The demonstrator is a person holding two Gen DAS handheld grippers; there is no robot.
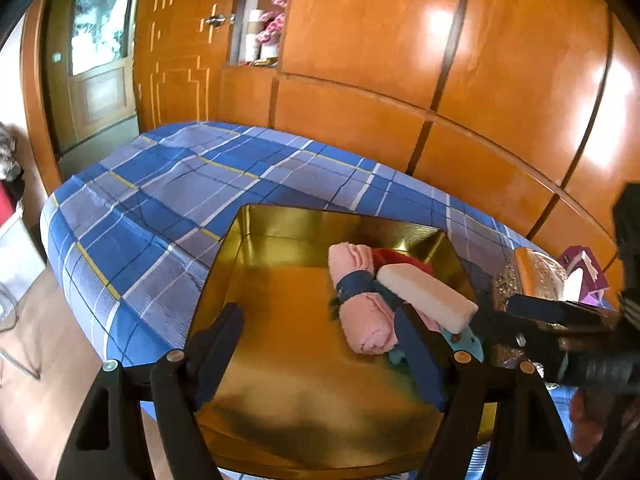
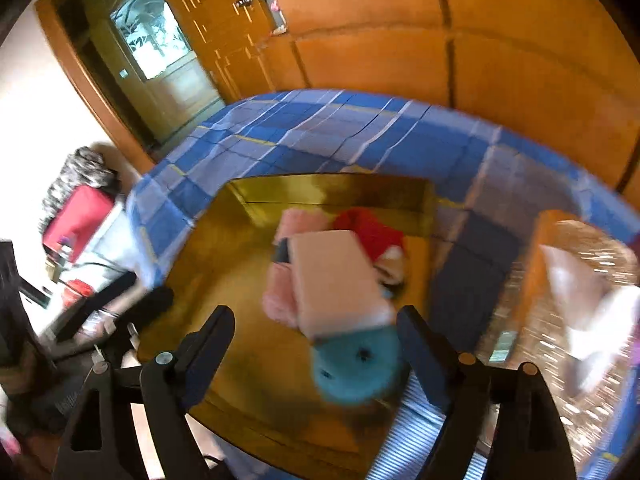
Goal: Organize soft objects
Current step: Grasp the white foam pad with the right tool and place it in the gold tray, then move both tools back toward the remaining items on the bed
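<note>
Soft objects are sitting bunched at the right side of the gold tray [image 1: 248, 248] on the plaid bed [image 1: 160, 184], probably so the bare left part stays free for more: a banded pink rolled towel [image 1: 360, 304], a white sponge block [image 1: 428, 294] leaning across it, a red plush [image 2: 370, 232] behind, and a teal plush [image 2: 356, 364] at the near edge. The left gripper [image 1: 320, 344] is hovering over the tray, jaws apart and gripping nothing. The right gripper [image 2: 316, 344] is hanging over the pile, jaws likewise apart, the teal plush lying between them unclamped; this view is blurred.

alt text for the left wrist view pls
A gold tray on a blue plaid bed holds a rolled pink towel, a white sponge and a red item; the left gripper hovers with jaws open.
</note>
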